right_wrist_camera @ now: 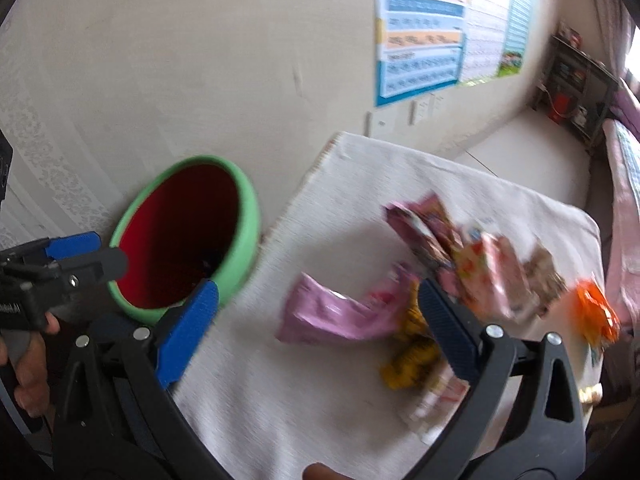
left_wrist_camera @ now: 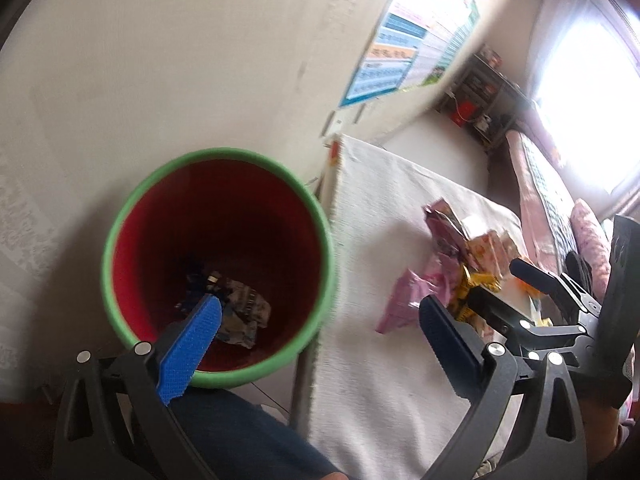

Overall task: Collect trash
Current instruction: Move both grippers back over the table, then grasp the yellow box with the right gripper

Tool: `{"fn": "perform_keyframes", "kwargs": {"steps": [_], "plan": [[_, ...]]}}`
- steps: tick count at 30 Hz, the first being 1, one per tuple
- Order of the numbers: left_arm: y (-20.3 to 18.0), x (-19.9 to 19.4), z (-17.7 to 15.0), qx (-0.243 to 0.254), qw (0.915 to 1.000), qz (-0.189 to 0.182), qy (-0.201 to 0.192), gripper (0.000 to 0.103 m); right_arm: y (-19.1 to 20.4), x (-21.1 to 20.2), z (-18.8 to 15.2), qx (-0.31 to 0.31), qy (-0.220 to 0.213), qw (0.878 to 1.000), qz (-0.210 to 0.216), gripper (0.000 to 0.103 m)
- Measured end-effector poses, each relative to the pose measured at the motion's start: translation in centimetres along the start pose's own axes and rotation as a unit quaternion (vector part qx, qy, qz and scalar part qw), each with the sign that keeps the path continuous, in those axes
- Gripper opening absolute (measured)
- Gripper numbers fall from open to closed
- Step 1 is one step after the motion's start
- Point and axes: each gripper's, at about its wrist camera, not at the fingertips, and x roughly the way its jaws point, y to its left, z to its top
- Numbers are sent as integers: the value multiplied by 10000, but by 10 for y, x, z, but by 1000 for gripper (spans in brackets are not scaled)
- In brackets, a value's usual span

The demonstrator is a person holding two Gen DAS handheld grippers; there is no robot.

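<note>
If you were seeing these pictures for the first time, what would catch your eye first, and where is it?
The round bin with a green rim and red inside stands out, on the floor left of the white cloth-covered table, with crumpled wrappers at its bottom. Next, the heap of pink, yellow and orange snack wrappers on the cloth, right of the bin.

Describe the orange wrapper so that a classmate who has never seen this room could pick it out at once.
Start at the white cloth-covered table beside the green-rimmed bin. A heap of wrappers lies on the cloth; the orange wrapper sits past its far right end, at the table's edge. It alone is bright orange; its neighbours are pink, yellow or patterned.
</note>
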Motion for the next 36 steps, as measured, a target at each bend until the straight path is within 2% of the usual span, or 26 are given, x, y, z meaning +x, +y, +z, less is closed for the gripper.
{"fn": "perform_keyframes", "kwargs": {"steps": [10,20,32,36], "plan": [[-64,19,-5,532,9979,-302,233,95,-75,-28,-37,529,33,9975,-471,98],[-116,49,-17,1028,9918,-468,596,95,-140,-47,-66,1009,91,9911,-861,98],[-124,70,-19,1081,9897,-415,836,95,-187,-45,-111,1411,505,9816,-1183,98],[-123,77,-23,1075,9891,-386,934,95,-204,-38,-122,1794,661,9711,-1431,98]]}}
